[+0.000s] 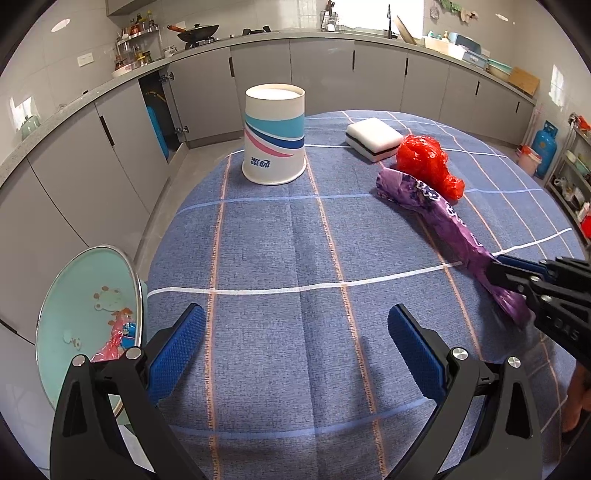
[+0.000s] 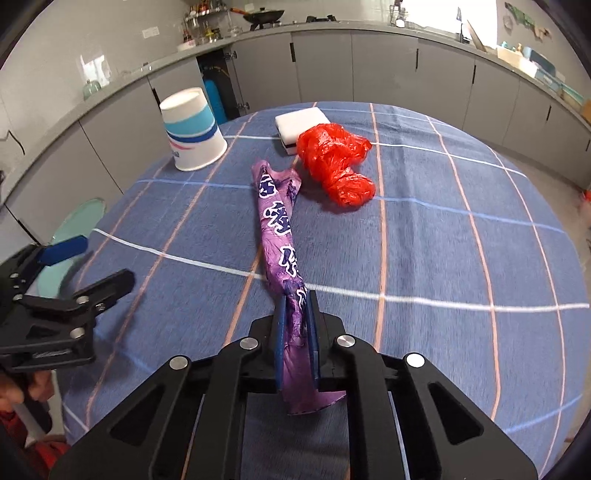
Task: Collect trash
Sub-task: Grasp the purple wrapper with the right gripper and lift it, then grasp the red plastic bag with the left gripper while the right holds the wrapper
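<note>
Table: round top under a blue checked cloth (image 1: 295, 240) with white and orange lines, lying smooth.
Room: kitchen with grey cupboards (image 1: 321, 74) along the wall, a wok (image 1: 197, 31) on the counter and a blue gas bottle (image 1: 545, 147) on the floor at the right.
Right gripper (image 2: 295, 325): pads pressed together on the near end of a twisted purple wrapper (image 2: 280, 240), which stretches away across the cloth.
Left gripper (image 1: 295, 347): fingers wide apart, nothing between them, above bare cloth.
Other trash: crumpled red plastic bag (image 2: 336, 162) just beside the wrapper's far end.
Also on cloth: upside-down paper cup (image 1: 274, 133); white sponge (image 1: 373, 138) behind the red bag.
Bin (image 1: 88, 314): pale green, beside the table's left edge, scraps inside.
</note>
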`<state>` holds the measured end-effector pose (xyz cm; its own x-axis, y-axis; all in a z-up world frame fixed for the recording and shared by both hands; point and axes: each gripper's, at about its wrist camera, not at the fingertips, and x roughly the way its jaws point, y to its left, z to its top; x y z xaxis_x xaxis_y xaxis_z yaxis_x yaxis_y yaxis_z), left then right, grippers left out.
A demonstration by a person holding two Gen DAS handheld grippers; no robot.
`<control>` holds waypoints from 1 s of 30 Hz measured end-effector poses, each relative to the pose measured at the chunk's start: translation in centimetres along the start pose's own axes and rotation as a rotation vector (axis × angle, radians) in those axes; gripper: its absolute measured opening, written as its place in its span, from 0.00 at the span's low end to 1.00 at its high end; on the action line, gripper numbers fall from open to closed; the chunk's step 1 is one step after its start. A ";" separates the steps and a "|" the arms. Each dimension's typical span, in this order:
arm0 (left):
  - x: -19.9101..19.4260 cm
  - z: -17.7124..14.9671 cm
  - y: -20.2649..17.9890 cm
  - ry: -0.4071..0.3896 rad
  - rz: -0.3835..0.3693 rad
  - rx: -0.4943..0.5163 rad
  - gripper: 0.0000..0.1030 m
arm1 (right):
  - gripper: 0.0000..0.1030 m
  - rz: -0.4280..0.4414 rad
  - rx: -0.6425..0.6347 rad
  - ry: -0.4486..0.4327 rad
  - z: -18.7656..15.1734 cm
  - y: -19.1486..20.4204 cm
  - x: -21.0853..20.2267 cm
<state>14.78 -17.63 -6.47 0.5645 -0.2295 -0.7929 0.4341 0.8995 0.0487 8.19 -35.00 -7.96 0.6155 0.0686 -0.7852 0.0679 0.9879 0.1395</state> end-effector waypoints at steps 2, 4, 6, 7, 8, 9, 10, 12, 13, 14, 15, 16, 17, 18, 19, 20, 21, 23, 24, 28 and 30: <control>0.0 0.0 -0.3 -0.001 -0.002 0.006 0.94 | 0.10 0.020 0.035 -0.024 -0.2 -0.4 -0.9; 0.0 0.2 -0.7 -0.005 -0.005 0.014 0.94 | 0.09 0.027 0.072 -0.052 -0.2 -0.9 -1.7; 0.1 0.4 -1.0 -0.008 -0.007 0.020 0.94 | 0.09 0.017 0.100 -0.076 -0.2 -1.5 -2.5; 0.1 0.5 -1.1 -0.008 -0.009 0.022 0.94 | 0.09 0.013 0.109 -0.082 -0.2 -1.7 -2.7; 0.2 0.6 -1.2 -0.008 -0.011 0.023 0.94 | 0.09 0.010 0.120 -0.088 -0.2 -2.0 -3.0; 0.3 0.7 -1.4 -0.007 -0.013 0.023 0.94 | 0.09 0.005 0.128 -0.094 -0.2 -2.3 -3.3; 0.3 0.8 -1.5 -0.006 -0.014 0.023 0.94 | 0.09 -0.003 0.134 -0.104 -0.2 -2.6 -3.7; 0.4 0.9 -1.7 -0.003 -0.017 0.022 0.94 | 0.08 -0.013 0.145 -0.118 -0.2 -3.2 -4.5; 0.5 1.0 -1.9 -0.002 -0.019 0.022 0.94 | 0.08 -0.012 0.151 -0.122 -0.1 -3.5 -4.8; 0.6 1.1 -2.0 0.000 -0.022 0.024 0.94 | 0.08 -0.008 0.154 -0.126 -0.2 -3.8 -5.1; 0.7 1.2 -2.2 0.000 -0.024 0.027 0.94 | 0.08 -0.003 0.156 -0.132 -0.2 -4.0 -5.7; 0.8 1.2 -2.4 0.000 -0.026 0.030 0.94 | 0.08 -0.004 0.155 -0.138 -0.3 -4.1 -6.2; 0.8 1.3 -2.6 0.001 -0.027 0.034 0.94 | 0.08 -0.008 0.153 -0.144 -0.3 -4.2 -6.6; 0.9 1.4 -2.9 0.001 -0.030 0.038 0.94 | 0.08 -0.015 0.153 -0.155 -0.3 -4.3 -7.1; 1.0 1.5 -3.2 0.000 -0.033 0.041 0.94 | 0.08 -0.017 0.156 -0.164 -0.3 -4.5 -7.5; 1.0 1.6 -3.4 -0.002 -0.036 0.044 0.94 | 0.08 -0.021 0.162 -0.175 -0.3 -4.7 -7.8; 1.0 1.9 -3.9 -0.005 -0.040 0.050 0.94 | 0.08 -0.033 0.174 -0.196 -0.2 -5.1 -8.3; 1.0 2.4 -4.5 -0.017 -0.053 0.058 0.94 | 0.08 -0.066 0.196 -0.220 0.1 -5.8 -8.5; 1.0 2.6 -4.7 -0.023 -0.058 0.061 0.94 | 0.08 -0.085 0.216 -0.225 0.3 -6.5 -8.4; 1.6 4.1 -6.0 -0.038 -0.076 0.072 0.94 | 0.08 -0.144 0.290 -0.241 0.9 -8.9 -7.2; 2.0 4.9 -6.6 -0.041 -0.085 0.071 0.94 | 0.08 -0.181 0.316 -0.249 1.2 -10.0 -6.4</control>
<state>16.44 -25.83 -5.42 0.5509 -0.3203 -0.7706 0.5293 0.8480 0.0259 4.53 -45.47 -3.54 0.7393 -0.1756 -0.6500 0.4053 0.8870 0.2214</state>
